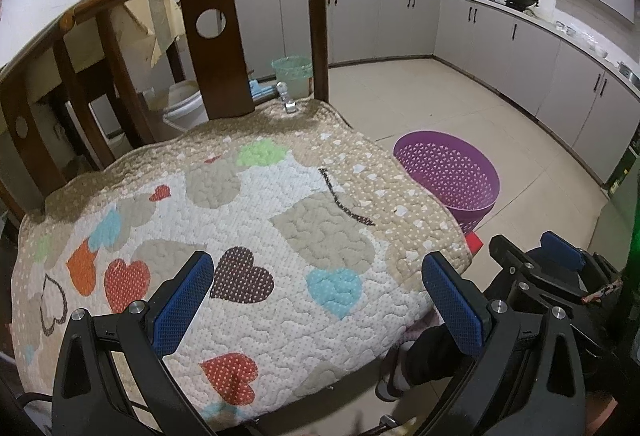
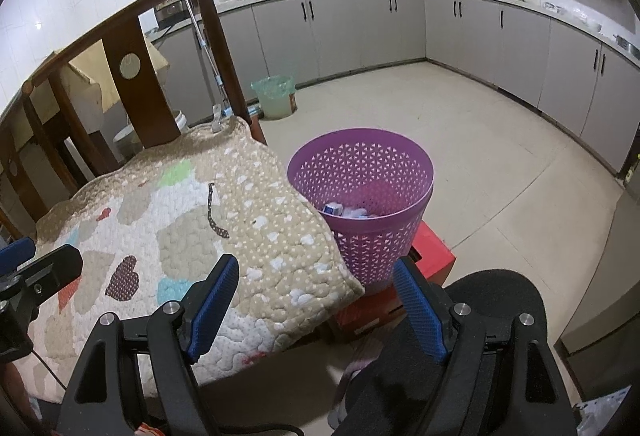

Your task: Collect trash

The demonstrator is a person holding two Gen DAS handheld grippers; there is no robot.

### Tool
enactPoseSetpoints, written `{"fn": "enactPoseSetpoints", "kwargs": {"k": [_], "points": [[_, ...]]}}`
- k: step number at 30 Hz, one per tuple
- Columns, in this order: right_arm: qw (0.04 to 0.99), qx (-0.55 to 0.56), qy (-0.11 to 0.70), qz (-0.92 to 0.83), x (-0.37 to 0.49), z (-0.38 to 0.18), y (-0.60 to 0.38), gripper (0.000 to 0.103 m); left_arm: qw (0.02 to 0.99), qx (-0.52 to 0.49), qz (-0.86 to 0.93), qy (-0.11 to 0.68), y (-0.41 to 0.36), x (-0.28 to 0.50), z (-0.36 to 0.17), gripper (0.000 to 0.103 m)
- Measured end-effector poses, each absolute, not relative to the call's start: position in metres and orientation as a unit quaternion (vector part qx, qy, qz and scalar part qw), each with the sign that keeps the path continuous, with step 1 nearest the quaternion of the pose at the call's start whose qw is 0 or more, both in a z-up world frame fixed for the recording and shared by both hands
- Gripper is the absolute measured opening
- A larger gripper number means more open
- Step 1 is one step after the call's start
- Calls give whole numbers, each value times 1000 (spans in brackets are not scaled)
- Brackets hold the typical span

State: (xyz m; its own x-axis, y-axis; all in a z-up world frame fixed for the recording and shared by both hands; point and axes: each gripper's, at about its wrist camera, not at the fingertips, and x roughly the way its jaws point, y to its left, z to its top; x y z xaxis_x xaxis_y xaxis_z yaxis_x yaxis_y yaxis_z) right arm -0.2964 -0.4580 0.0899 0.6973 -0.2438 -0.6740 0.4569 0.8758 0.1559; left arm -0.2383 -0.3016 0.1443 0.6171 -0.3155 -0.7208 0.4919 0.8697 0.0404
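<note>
Both grippers are hanging above a chair, and both are standing wide apart with nothing between their blue pads. The left gripper (image 1: 318, 300) is pointing down at the middle of the seat, and its two fingers are spread over the heart pattern without touching it. The right gripper (image 2: 316, 306) is sitting over the seat's corner nearest the basket, and its fingers are spread too, holding nothing. Behind them the big kitchen is showing, with grey cabinets (image 2: 360, 32) running along the back and side walls and a pale tiled floor (image 2: 480, 156) in front. The wooden chair (image 1: 216, 48) is standing close to the cameras, and a quilted cushion (image 1: 248, 236) with colourful hearts is covering its seat. The cushion's corner is hanging over the edge toward the basket. Just beside the chair a purple basket (image 2: 360, 196) with little holes is standing on a red box (image 2: 434, 250). The trash (image 2: 346, 211) is lying at the bottom of this basket; it looks like a small blue and white carton and some pale crumpled pieces, but it is too small to tell more. Farther back on the floor a green bin (image 2: 274, 96) is standing near the cabinets. A small silver clip (image 1: 289, 100) is gripping the back edge of the cushion. A thin dark strip (image 1: 344, 202) is lying on the cushion, well apart from both grippers.
</note>
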Motion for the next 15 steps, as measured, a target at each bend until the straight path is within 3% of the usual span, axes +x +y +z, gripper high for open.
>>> {"fn": "enactPoseSetpoints", "kwargs": {"k": [15], "points": [[908, 134, 347, -192, -289, 95, -449, 83, 892, 94, -263, 357, -288, -244, 152, 103]]}}
